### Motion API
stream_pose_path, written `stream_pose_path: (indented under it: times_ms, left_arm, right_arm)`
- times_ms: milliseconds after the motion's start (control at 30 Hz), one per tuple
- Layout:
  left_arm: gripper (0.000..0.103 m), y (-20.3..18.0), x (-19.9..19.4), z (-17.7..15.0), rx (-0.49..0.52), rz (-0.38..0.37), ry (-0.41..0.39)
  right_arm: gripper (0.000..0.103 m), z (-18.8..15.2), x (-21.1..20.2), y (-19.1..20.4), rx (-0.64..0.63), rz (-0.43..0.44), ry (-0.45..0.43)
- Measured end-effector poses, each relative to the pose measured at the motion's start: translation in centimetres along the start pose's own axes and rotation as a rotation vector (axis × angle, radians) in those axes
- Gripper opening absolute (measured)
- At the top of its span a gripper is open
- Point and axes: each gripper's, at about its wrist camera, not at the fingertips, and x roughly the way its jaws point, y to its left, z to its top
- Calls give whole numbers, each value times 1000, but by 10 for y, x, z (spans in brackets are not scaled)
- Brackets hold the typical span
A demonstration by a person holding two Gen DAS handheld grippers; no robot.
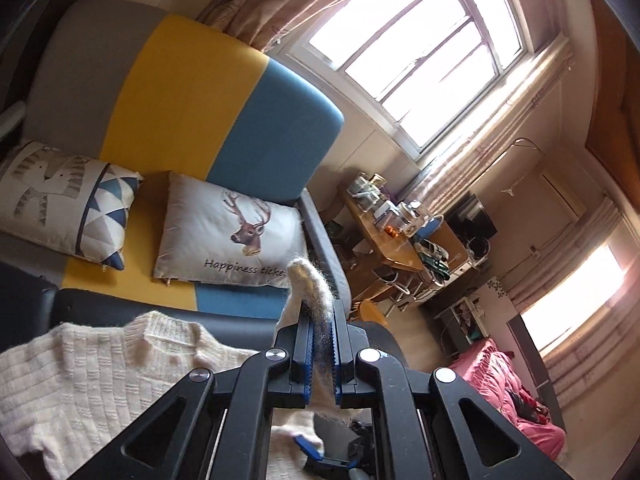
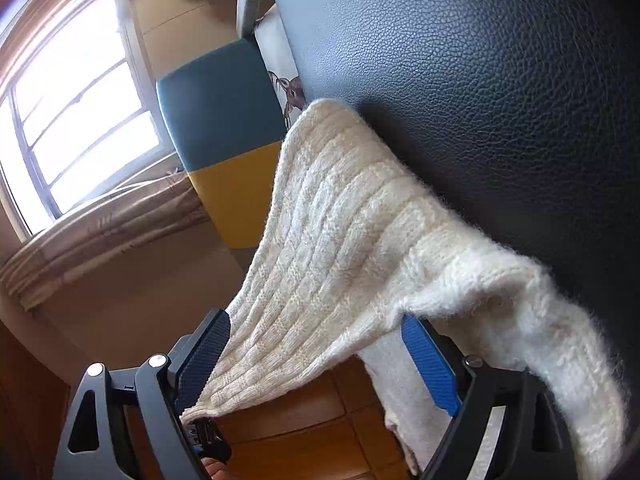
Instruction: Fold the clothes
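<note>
**Cream knit pinched on the left, draped between spread jaws on the right**

Cream wool is filling the near field of both views. The left gripper is pinching a fuzzy fold of the sweater, its blue pads pressed together on the knit, a tuft poking out towards 12 o'clock. The rest of the sweater, collar showing, is lying at 9 o'clock on the black leather surface. In the right wrist view the right gripper is standing with jaws spread wide, the sweater passing between them and trailing over the black leather surface towards 1 o'clock. Farther off, a deer-print pillow is resting on the grey, yellow and blue sofa, and a window is glowing at 1 o'clock.
</note>
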Motion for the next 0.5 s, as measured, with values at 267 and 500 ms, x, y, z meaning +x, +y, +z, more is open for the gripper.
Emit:
stream_pose_path:
  times_ms: [267, 500]
  left_arm:
    - [7, 127, -9, -43, -212, 90, 38]
    - [7, 189, -4, -87, -249, 208, 112]
  right_arm:
    - [90, -1, -10, 29, -188, -158, -77]
    - [90, 12, -29, 28, -203, -210, -119]
